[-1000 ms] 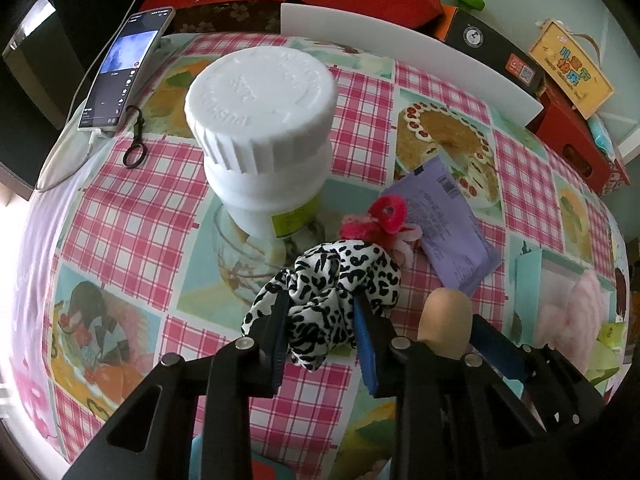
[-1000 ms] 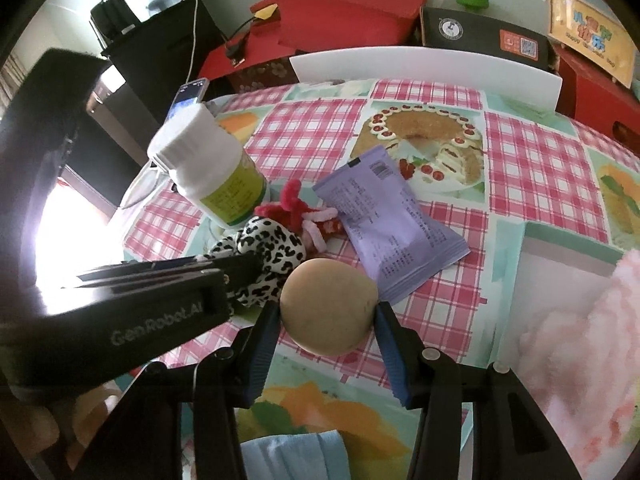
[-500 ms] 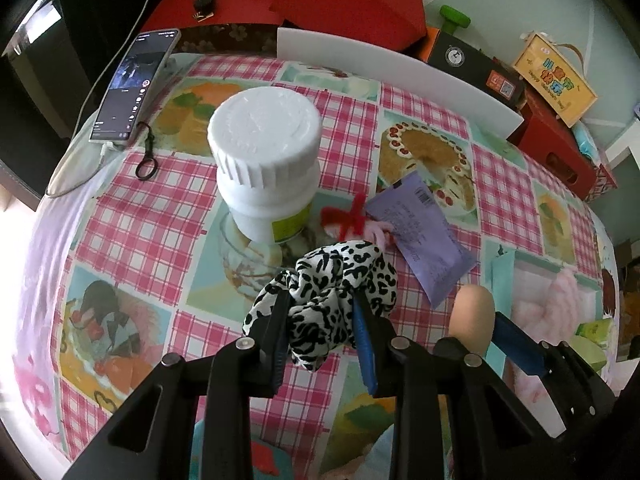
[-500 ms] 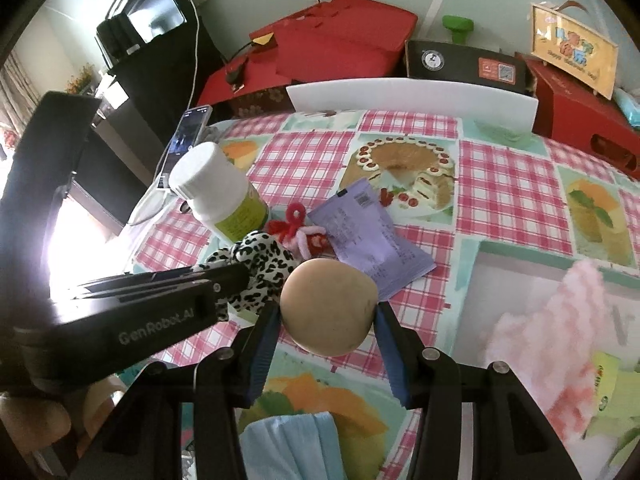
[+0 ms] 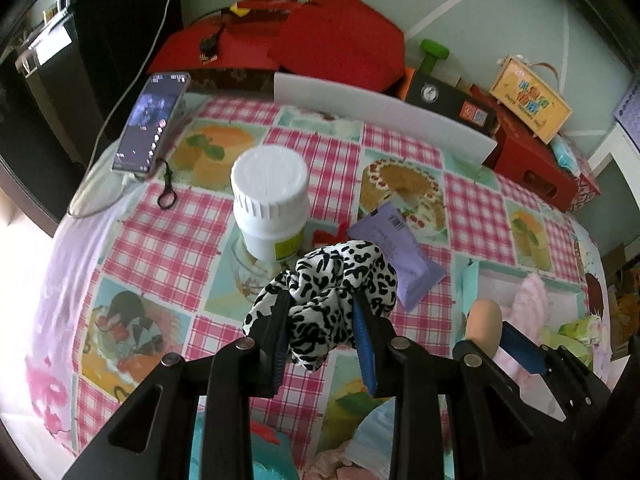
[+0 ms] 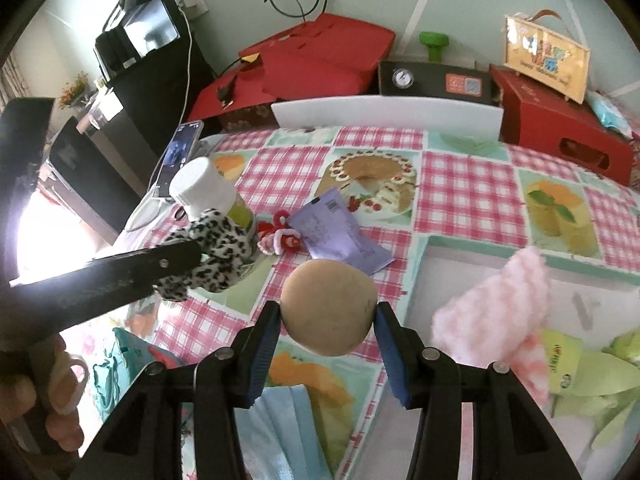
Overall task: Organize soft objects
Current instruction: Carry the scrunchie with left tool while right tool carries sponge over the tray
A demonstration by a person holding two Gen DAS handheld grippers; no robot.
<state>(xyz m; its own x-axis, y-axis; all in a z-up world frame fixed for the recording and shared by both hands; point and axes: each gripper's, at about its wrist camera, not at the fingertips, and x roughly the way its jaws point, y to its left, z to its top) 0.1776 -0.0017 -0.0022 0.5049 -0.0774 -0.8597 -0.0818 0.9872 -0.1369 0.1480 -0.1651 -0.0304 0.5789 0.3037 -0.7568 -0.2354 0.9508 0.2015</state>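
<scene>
left hand-held gripper [image 5: 322, 322] clamps leopard scrunchie [image 5: 332, 280]; right hand-held gripper [image 6: 326, 322] clamps tan ball [image 6: 328, 308]

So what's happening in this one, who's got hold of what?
A person is working with two handheld grippers over a table with a checked cloth. The left gripper is shut on a leopard-print scrunchie, held above the table. The right gripper is shut on a tan round sponge. A white bottle, a purple packet and a red and pink fuzzy thing lie on the table.
</scene>
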